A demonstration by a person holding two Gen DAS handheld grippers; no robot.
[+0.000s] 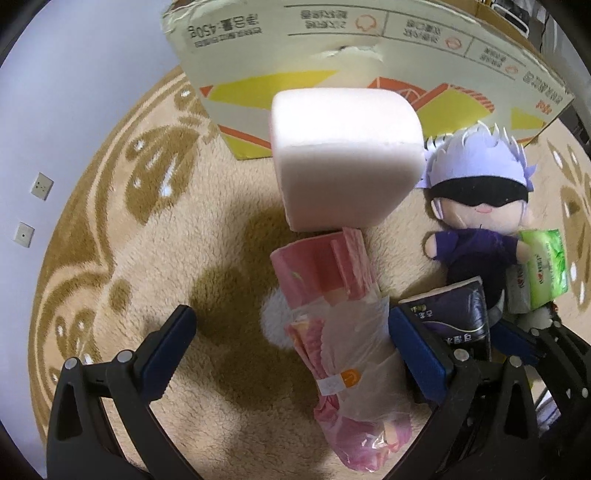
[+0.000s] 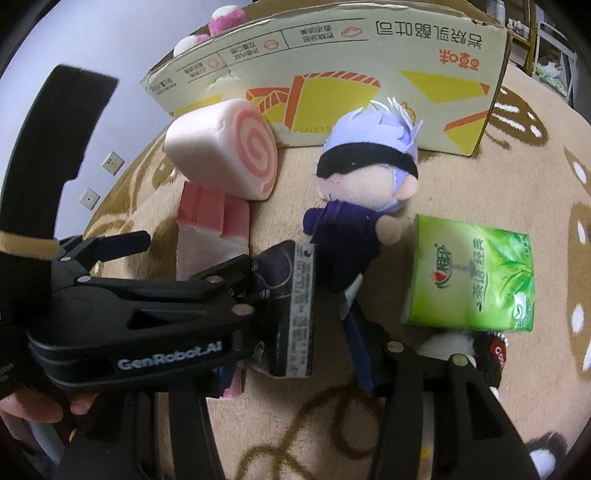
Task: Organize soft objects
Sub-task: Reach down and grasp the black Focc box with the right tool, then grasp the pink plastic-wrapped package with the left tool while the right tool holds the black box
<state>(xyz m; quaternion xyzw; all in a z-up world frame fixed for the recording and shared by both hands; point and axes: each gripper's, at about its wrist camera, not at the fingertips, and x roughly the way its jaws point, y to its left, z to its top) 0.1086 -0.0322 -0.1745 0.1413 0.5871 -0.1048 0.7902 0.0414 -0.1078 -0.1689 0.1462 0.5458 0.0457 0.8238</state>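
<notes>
A pink cloth bundle (image 1: 332, 302) in clear plastic lies lengthwise on the rug, also in the right wrist view (image 2: 210, 218). My left gripper (image 1: 293, 343) is open and straddles it, one finger on each side, pads apart from it. To its right stands a dark tissue pack (image 1: 454, 314) on edge, held in my right gripper (image 2: 295, 295). Only that gripper's right finger (image 2: 358, 343) shows; the other is hidden behind my left gripper (image 2: 195, 254). Beyond lie a swirl roll-cake plush (image 2: 229, 155), a blindfolded doll (image 2: 365, 177) and a green tissue pack (image 2: 472, 273).
An open cardboard box (image 2: 332, 66) stands at the rug's far edge, a pink-and-white plush (image 2: 221, 18) showing above its rim. A black-and-white soft toy (image 2: 461, 347) lies below the green pack. Beige patterned rug (image 1: 184, 240) spreads left of the bundle. A hand (image 2: 33, 406) holds the left gripper.
</notes>
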